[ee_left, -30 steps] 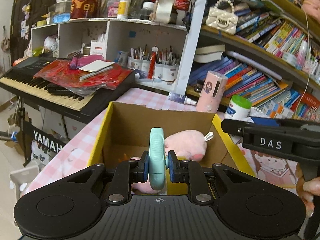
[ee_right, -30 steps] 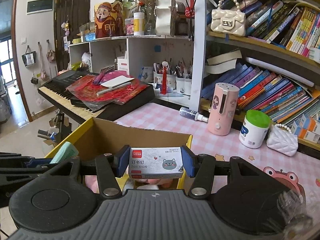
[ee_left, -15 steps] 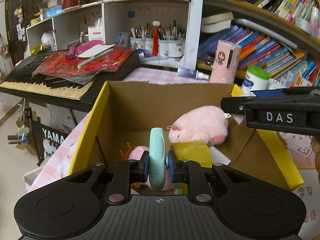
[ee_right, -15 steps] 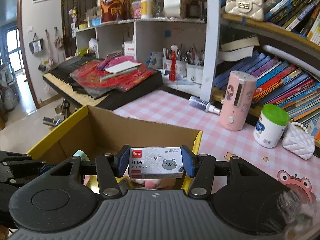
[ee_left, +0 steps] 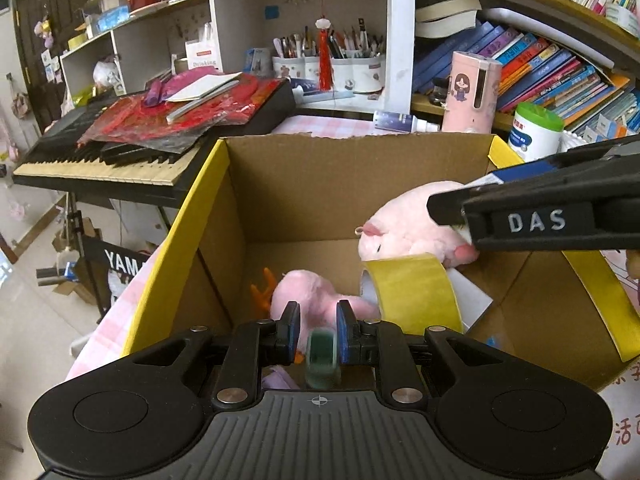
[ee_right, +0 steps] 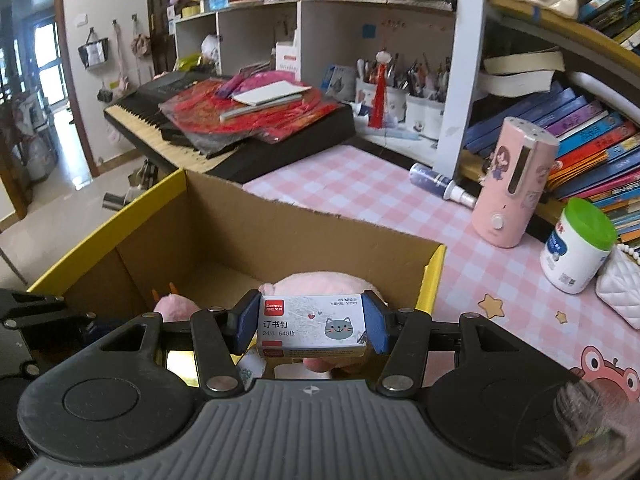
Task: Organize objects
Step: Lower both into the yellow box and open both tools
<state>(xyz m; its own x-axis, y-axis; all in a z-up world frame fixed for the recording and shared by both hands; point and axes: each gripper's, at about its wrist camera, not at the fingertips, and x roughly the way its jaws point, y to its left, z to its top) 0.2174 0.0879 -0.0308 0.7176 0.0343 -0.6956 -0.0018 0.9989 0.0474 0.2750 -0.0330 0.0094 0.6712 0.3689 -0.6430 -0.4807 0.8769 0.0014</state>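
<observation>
- We hold the left gripper [ee_left: 318, 334] level over the near edge of the box [ee_left: 188, 216], pointing forward and a little down into it.
- Its fingers stand apart, with a gap on the left side; the green object [ee_left: 321, 356] sits low between them, blurred, just beside the right pad. We cannot tell whether it still touches that pad.
- Below and ahead of the left gripper, inside the box, lie a pink plush [ee_left: 312, 300] with orange bits, a yellow tape roll [ee_left: 416, 290] to its right, and a second pink plush [ee_left: 404, 224] toward the far right corner.
- We hold the right gripper [ee_right: 311, 326] level above the box's right side, pointing toward the shelves; in the left view it reaches in from the right edge, over the second plush.
- Its pads are clamped on a staple box [ee_right: 314, 326], held crosswise, label with a cat face toward the camera, above the box's interior and not yet inside.
- The box stands on a pink checked table [ee_right: 360, 184], its yellow-edged flaps open.
- Beyond it on the table we see a pink cylinder [ee_right: 514, 188], a green-lidded jar [ee_right: 576, 246] and a spray bottle [ee_right: 440, 186] lying on its side.
- A keyboard [ee_right: 168, 128] with red papers on it stands to the left of the table.
</observation>
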